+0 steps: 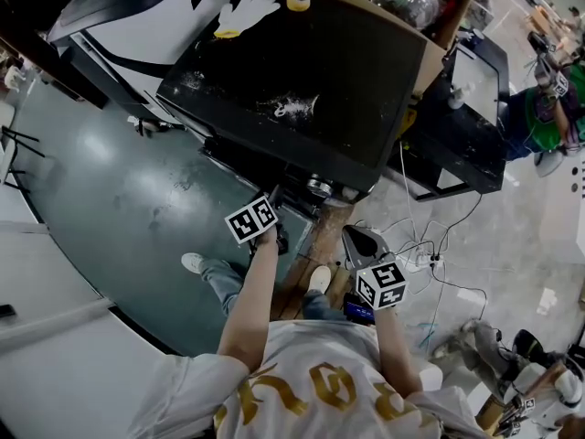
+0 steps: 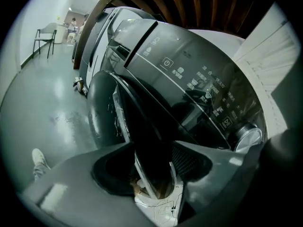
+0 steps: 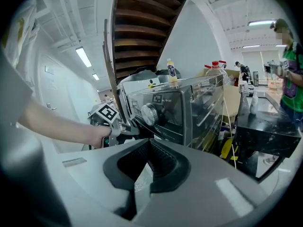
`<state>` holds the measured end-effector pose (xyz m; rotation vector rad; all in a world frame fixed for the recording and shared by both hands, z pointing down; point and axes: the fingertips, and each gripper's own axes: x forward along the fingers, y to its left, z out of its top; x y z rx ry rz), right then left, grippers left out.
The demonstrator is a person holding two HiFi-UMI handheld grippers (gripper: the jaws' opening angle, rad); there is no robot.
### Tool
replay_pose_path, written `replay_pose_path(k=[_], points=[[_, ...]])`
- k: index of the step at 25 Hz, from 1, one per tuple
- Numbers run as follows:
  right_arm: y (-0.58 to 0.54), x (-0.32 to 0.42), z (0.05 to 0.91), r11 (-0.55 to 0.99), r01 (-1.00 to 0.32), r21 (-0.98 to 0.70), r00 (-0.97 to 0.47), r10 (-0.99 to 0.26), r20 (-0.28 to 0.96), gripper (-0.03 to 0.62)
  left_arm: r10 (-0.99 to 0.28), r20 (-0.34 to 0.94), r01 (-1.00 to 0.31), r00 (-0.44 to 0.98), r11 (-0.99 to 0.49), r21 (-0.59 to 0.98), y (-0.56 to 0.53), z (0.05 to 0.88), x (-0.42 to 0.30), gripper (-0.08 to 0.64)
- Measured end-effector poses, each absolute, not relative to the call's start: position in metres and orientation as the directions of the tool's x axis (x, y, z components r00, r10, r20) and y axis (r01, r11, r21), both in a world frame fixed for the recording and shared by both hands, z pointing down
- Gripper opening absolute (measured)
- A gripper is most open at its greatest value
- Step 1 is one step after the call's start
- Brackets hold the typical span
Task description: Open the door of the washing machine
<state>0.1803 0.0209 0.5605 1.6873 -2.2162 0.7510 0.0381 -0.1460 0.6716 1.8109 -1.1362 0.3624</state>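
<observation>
The washing machine (image 1: 302, 90) shows its black top from above in the head view. Its round door (image 2: 109, 112) stands swung partly out from the front, below the control panel (image 2: 199, 84) and the silver knob (image 2: 246, 136). My left gripper (image 2: 154, 167) is shut on the door's rim, and it appears at the machine's front (image 1: 281, 210). My right gripper (image 1: 361, 239) hangs back from the machine, its jaws shut with nothing between them (image 3: 146, 148). From the right gripper view I see the machine (image 3: 175, 108) and the left gripper (image 3: 111, 119) at the door.
A cardboard box (image 1: 411, 7) with bottles sits beside the machine. A black table (image 1: 475, 90) stands to the right, with a person in green (image 1: 548, 108) beyond it. Cables (image 1: 430, 254) lie on the floor. A wooden post (image 1: 315, 245) rises by my feet.
</observation>
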Motion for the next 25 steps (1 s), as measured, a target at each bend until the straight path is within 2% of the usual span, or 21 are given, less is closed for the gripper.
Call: replay_pose_path(k=[15, 25], points=[[0.015, 0.149, 0.557, 0.264, -0.936, -0.234, -0.348, -0.8, 0.489, 0.023, -0.518, 0.652, -0.815, 0.554, -0.177, 0.552, -0.123, 0.672, 0.011, 0.224], [0.001, 0.103, 0.556, 0.378, -0.904, -0.202, -0.427, -0.76, 0.49, 0.023, -0.527, 0.664, -0.83, 0.531, -0.162, 0.534, -0.096, 0.673, -0.025, 0.195]])
